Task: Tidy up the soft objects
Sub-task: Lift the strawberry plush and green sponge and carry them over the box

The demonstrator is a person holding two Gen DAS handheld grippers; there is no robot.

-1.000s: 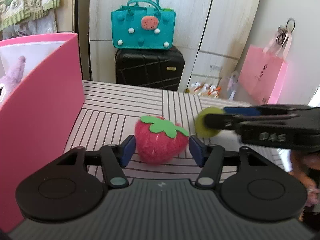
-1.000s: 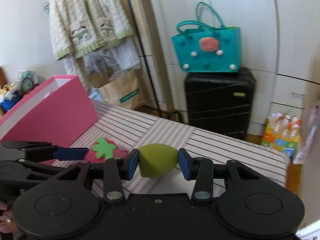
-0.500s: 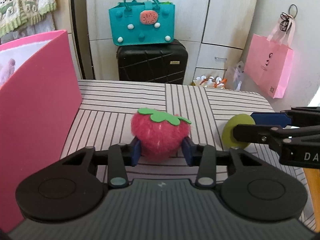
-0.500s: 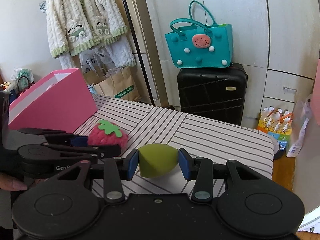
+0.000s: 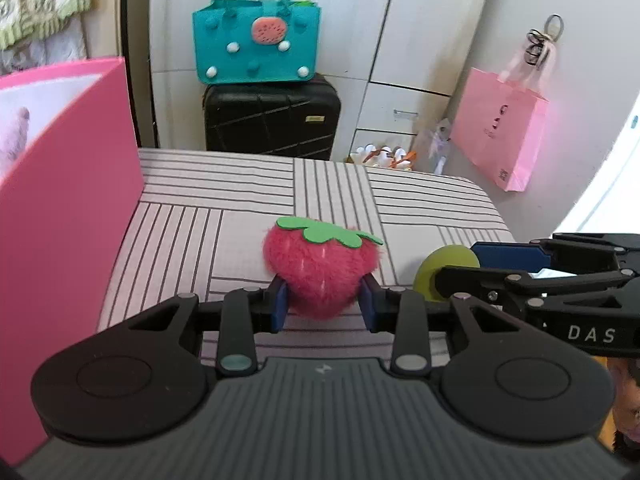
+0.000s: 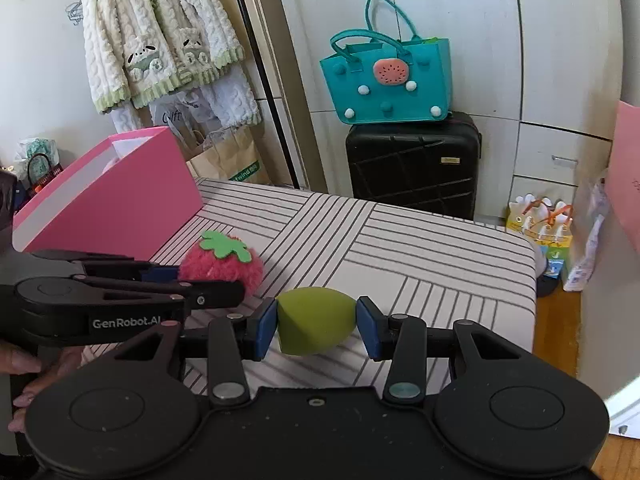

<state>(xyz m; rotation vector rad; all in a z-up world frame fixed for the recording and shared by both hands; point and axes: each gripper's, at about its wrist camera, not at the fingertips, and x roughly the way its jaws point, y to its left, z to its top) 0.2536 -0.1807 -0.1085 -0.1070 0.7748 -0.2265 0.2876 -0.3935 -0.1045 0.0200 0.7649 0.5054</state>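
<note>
Striped table cloth (image 5: 256,184) fills the middle of both views, with white cupboard doors, a black suitcase (image 5: 272,118) and a teal felt bag (image 5: 256,46) behind it at the far side. We note the pink box (image 6: 120,196) standing open at the left of the table; something pale and plush shows inside it in the left wrist view, so we judge it to be the bin for the soft things.

Both tools come in low and roughly level from the near edge, side by side, fingers pointing toward the far wall. We read this as a paired pickup, one item each, so both can go to the box in one trip.

Left gripper (image 5: 323,302) has its blue pads pressed into the lower flanks of the strawberry plush (image 5: 320,264), green leaf cap upward; the fuzz bulges over the pads. Whether it is clear of the cloth we cannot tell.

Right gripper (image 6: 316,326), just right of the left one, is clamped on the green sponge (image 6: 314,326), pads at its two ends, pointed end toward the right pad. It appears held just above the cloth.
</note>
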